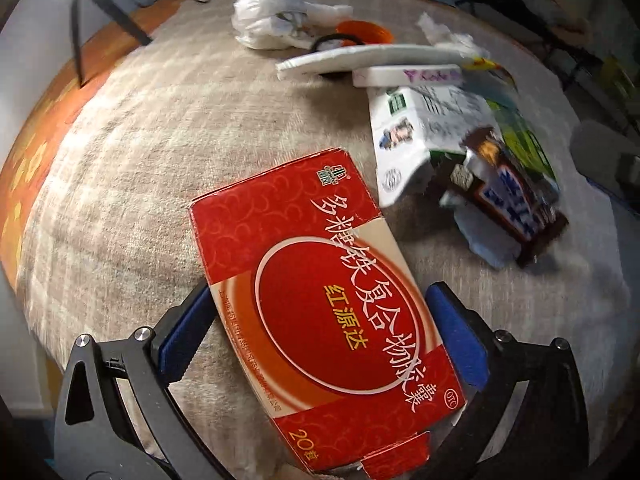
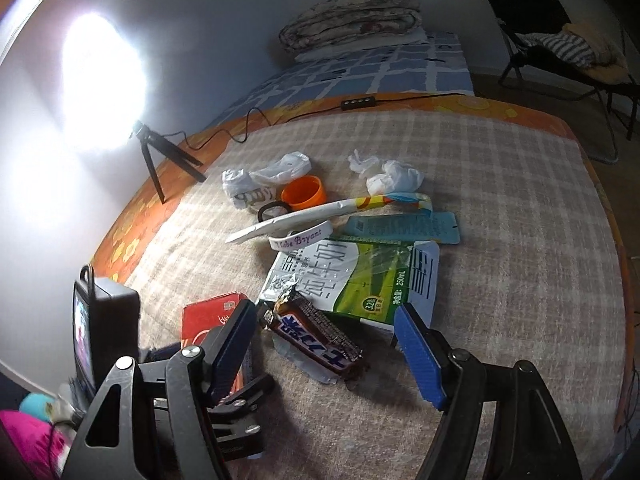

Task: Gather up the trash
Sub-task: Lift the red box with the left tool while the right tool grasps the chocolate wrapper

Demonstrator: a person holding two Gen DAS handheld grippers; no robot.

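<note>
Red carton (image 1: 320, 300) lies flat on the checked bed cover (image 1: 140, 160), printed face up. Long axis runs from near-right to far-left in the left wrist view; its near end, with an open flap, is cut off by the lower frame edge.

Left gripper (image 1: 320, 312): fingers (image 1: 456, 332) spread apart, one on each long side of the carton. The left pad sits at the carton's edge; contact cannot be confirmed. The right pad stands clear of it. Not grasping.

Right gripper (image 2: 320, 340): fingers spread wide and empty, above a brown candy bar wrapper (image 2: 316, 330). Wrapper's long axis runs far-left to near-right, torn foil end pointing away.

Right wrist view only: crumpled tissues (image 2: 394, 174), orange cap (image 2: 302, 194), white wristband (image 2: 300, 236), blue card (image 2: 404, 226), and the flattened milk carton (image 2: 360, 276) with its green face readable. Here the red carton is mostly hidden behind the left finger and the other gripper's body (image 2: 108, 320).

Left wrist view: milk carton and wrapper are motion-blurred; their print is unreadable. A white plastic bag (image 1: 272, 16) sits at the far side.
</note>
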